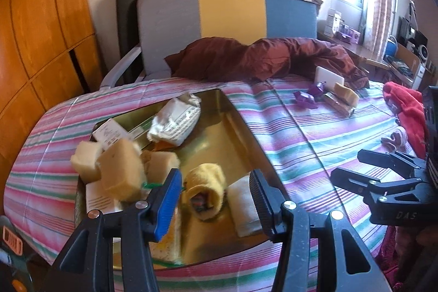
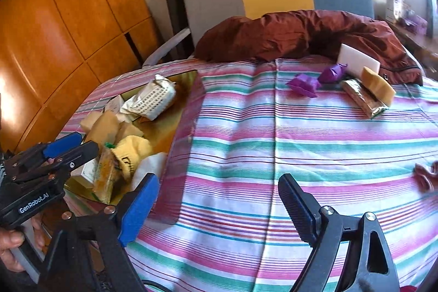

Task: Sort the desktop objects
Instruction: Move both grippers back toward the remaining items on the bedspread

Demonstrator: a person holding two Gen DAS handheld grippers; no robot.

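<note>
A gold tray [image 1: 219, 133] [image 2: 164, 136] on the striped cloth holds tan sponge blocks [image 1: 123, 168] [image 2: 104, 127], a silver packet [image 1: 175, 122] [image 2: 150, 100], a yellow rolled cloth [image 1: 205, 190] [image 2: 134, 152] and a folded white cloth [image 1: 243, 204]. My left gripper [image 1: 215, 196] [image 2: 84, 142] hovers open above the tray's near end, over the yellow roll, gripping nothing. My right gripper [image 2: 219, 204] [image 1: 347, 164] stands wide open over bare striped cloth, right of the tray. Far right lie purple wrappers [image 1: 303, 99] [image 2: 303, 84], a white box [image 1: 328, 78] [image 2: 358, 60], a tan sponge [image 1: 346, 95] [image 2: 379, 86] and a wrapped bar [image 1: 336, 103] [image 2: 361, 99].
A maroon pillow [image 1: 246, 56] lies along the far edge before a grey, yellow and blue chair [image 1: 227, 10]. Wooden cupboards [image 1: 41, 32] stand at the left. A red cloth [image 1: 408, 111] and a small pink item [image 1: 394, 138] [image 2: 427, 177] lie at the right edge.
</note>
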